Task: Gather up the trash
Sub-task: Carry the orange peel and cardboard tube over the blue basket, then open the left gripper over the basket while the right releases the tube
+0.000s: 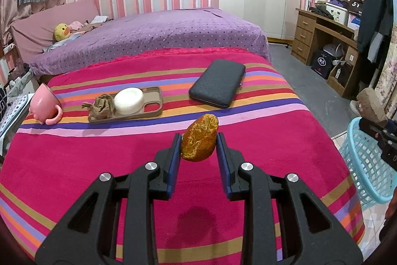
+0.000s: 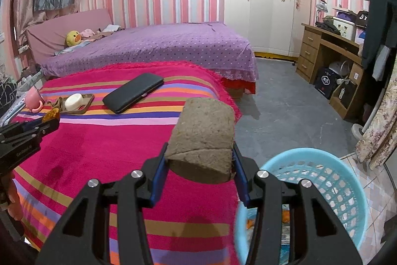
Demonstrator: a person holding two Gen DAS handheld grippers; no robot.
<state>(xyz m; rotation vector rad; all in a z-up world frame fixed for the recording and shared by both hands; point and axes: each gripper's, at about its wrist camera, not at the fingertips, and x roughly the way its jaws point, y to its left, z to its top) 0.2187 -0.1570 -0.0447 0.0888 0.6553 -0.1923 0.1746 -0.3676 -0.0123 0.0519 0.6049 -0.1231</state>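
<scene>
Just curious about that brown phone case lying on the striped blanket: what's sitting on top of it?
On the brown phone case sit a round white soap-like block and a crumpled brown wrapper. Whatever lies beneath those two is covered.

R gripper (image 2: 199,160) clamps brown sponge block (image 2: 203,138) over striped blanket (image 2: 99,145), just beside blue basket (image 2: 347,180); L gripper (image 2: 47,124) w/ orange lump (image 2: 51,114) at left edge.

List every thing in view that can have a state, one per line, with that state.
Left gripper: shut on orange peel, held above the bed.
Right gripper: shut on brown sponge block.
Blue basket: upright, open-topped, some bits inside.
Pink cup: tipped on its side.
Black case: closed, lying flat.
Phone case: lying flat, holding white soap and crumpled paper.
</scene>
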